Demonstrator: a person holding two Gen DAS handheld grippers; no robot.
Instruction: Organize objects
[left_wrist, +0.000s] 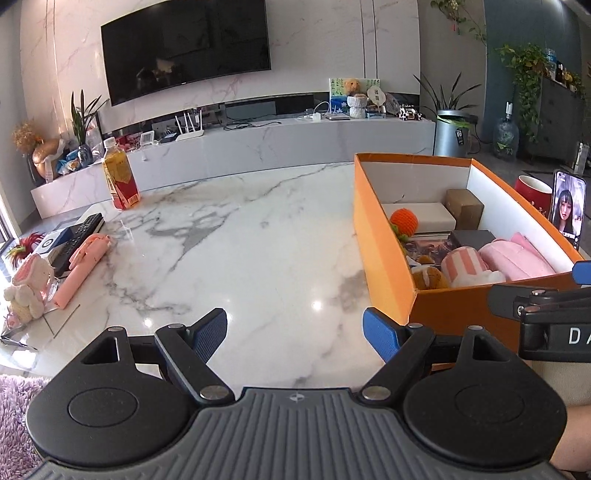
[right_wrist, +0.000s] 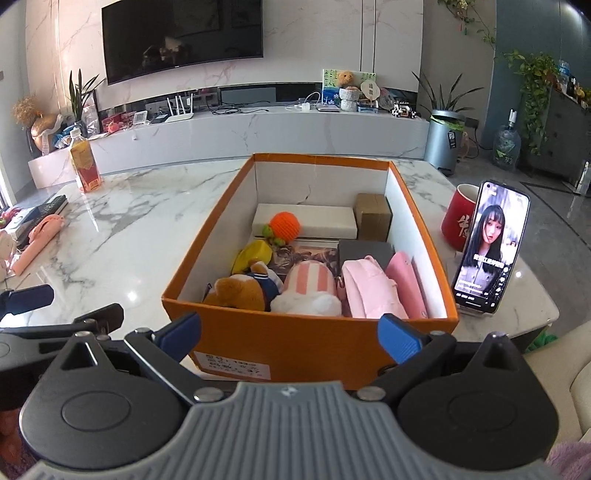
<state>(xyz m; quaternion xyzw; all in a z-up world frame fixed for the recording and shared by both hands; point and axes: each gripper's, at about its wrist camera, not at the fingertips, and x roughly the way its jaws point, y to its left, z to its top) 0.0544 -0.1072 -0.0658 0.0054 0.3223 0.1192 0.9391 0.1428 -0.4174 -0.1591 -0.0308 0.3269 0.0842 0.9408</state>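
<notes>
Two grippers, both spread wide and holding nothing. Left gripper (left_wrist: 295, 332) hanging low over a bare stretch of the white marble bench (left_wrist: 240, 240); right gripper (right_wrist: 290, 334) parked just this side of the orange cardboard box (right_wrist: 295, 343), near wall sitting between the blue pads. Looks like a pause between pickups, with the box dead ahead of the right one for easy drops.

Box already pretty full: brown plush dog in a navy sailor top (right_wrist: 243, 288) at the near left, pink-and-white striped plush (right_wrist: 310, 291) beside it, pale pink fabric pouch (right_wrist: 369, 291) and a darker pink flat case (right_wrist: 406, 284) against the right wall. Further back, yellow soft toy (right_wrist: 255, 254), orange crocheted ball (right_wrist: 284, 227), long white box (right_wrist: 306, 219), small brown carton (right_wrist: 373, 216) and a dark grey box (right_wrist: 364, 251), all lying over what seems to be a printed picture card on the floor of the box.

Still loose at the far left of the bench: pink folding stick (left_wrist: 83, 266), black remote (left_wrist: 79, 232), white bunny plush (left_wrist: 27, 288), plus a yellow-and-red drink bottle (left_wrist: 120, 177) standing upright. Probably next in line, left gripper closest.

Red mug (right_wrist: 460, 218) and propped-up phone (right_wrist: 489, 251) just right of the box, likely staying put.
</notes>
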